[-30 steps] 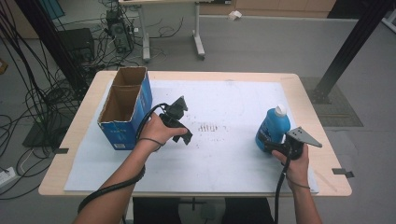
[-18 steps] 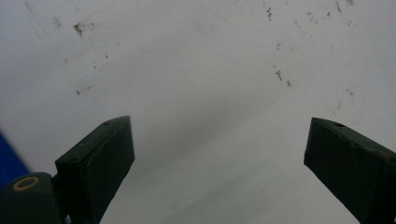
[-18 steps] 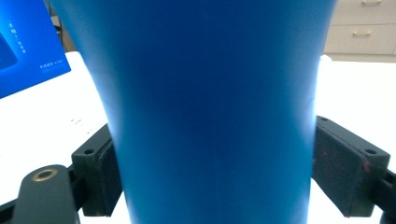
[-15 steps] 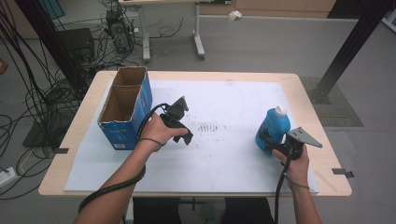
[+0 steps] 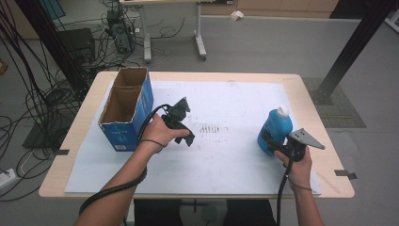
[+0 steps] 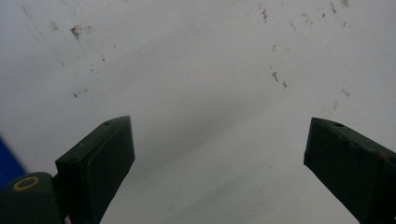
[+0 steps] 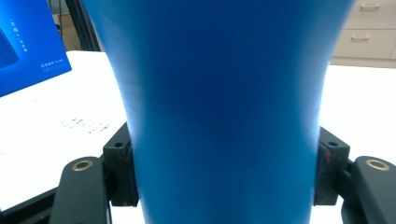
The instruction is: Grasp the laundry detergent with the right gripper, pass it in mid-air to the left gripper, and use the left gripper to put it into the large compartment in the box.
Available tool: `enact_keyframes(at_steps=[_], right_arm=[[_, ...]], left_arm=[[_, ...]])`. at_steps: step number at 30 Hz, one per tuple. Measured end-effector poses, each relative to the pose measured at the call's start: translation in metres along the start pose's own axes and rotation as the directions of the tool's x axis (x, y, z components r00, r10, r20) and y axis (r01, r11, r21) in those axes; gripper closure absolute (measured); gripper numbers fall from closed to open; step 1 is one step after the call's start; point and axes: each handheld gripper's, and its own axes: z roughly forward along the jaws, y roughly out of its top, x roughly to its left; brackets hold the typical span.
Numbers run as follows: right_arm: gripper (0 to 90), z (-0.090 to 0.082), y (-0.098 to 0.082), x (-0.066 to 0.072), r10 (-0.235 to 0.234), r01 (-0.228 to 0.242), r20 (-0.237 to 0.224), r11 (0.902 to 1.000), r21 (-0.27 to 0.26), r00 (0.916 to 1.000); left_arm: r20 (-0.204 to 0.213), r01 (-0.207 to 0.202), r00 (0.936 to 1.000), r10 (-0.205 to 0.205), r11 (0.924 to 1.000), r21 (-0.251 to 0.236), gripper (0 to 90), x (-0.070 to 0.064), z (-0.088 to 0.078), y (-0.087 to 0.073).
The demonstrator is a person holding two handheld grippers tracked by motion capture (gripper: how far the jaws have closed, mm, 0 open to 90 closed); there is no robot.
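The blue bottle (image 5: 274, 129) stands upright, white cap up, near the table's (image 5: 244, 77) right edge. The right gripper (image 5: 272, 145) has just been closing and its jaws now press the bottle's smooth sides, seen close in the right gripper view. The left gripper (image 5: 186, 136) hangs wide open and empty over the speckled white mat (image 6: 196, 70), beside the cardboard box (image 5: 124, 107).

A lab: cable tangles (image 5: 37, 101), electronics (image 5: 117, 35) on bare floor.

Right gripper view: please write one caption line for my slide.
Right tool closed on the narrow lower body of a blue bottle, above the white table.
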Motion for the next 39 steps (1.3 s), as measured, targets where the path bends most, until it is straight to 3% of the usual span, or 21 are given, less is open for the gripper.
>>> enact_keyframes(at_steps=[1, 13, 39], right_arm=[[34.8, -0.0002, 0.0000, 0.0003, 0.003, -0.003, -0.004, 1.0000, -0.002, 1.0000], [40.6, -0.0022, 0.0005, 0.0019, 0.007, -0.007, -0.003, 0.9999, -0.009, 1.0000], [44.5, -0.0020, -0.0027, 0.0080, -0.030, 0.032, 0.057, 0.9987, -0.038, 0.9979]], left_arm=[[0.000, 0.002, 1.0000, -0.002, 1.0000, 0.000, 8.9, -0.0001, 0.0000, -0.0001], [0.002, -0.003, 1.0000, 0.003, 1.0000, -0.003, 9.1, -0.0003, -0.0004, -0.0018], [0.000, -0.001, 1.0000, 0.001, 1.0000, 0.001, 9.3, -0.0019, 0.0000, -0.0032]])
